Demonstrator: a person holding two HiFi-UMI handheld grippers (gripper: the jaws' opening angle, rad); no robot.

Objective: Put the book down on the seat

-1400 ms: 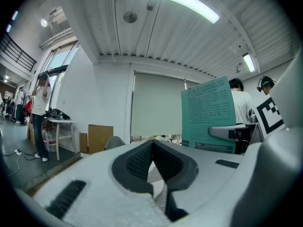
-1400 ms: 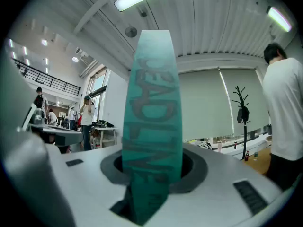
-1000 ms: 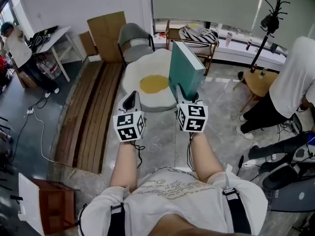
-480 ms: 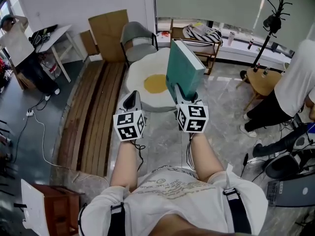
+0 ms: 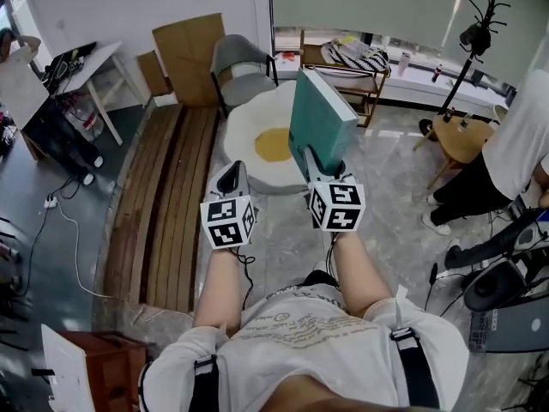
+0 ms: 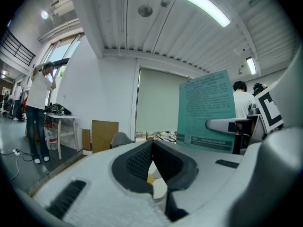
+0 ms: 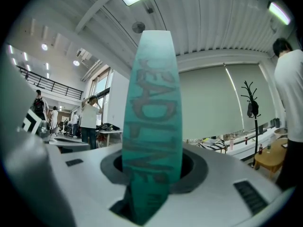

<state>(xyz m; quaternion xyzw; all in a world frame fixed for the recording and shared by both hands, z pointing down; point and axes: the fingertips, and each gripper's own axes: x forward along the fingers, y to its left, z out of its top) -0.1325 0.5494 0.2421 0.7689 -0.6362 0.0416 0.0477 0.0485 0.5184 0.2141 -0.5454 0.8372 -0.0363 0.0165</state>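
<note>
- two grippers are in your hands, the left gripper (image 5: 230, 172) and the right gripper (image 5: 322, 163), side by side in front of you.
- your right gripper's jaws are clamped on the bottom end of the book (image 5: 322, 117), one jaw on each cover.
- in the right gripper view the book (image 7: 151, 112) fills the middle. its thin edge with the big letters faces the camera, and the right gripper (image 7: 150, 174) presses on it from both sides.
- the book is teal green and stands up tall above your right gripper.
- it is up in the air. it does not touch the floor or any seat.
- your left gripper's jaws are together with nothing between them. in the left gripper view the tips of the left gripper (image 6: 152, 145) meet.
- the book (image 6: 207, 109) shows off to the right in that view too, with small print on its cover.
- the egg-shaped seat (image 5: 254, 127), white with a yellow middle, lies on the floor past the grippers. in the head view the book covers its right side.
- a grey chair (image 5: 241, 67) stands behind the egg-shaped seat, near the wall, and a piece of cardboard (image 5: 184, 51) leans beside it.
- wooden boards (image 5: 163, 204) lie on the floor on your left.
- a person in a white shirt (image 5: 517, 140) stands on your right, next to a small round wooden table (image 5: 463, 140).
</note>
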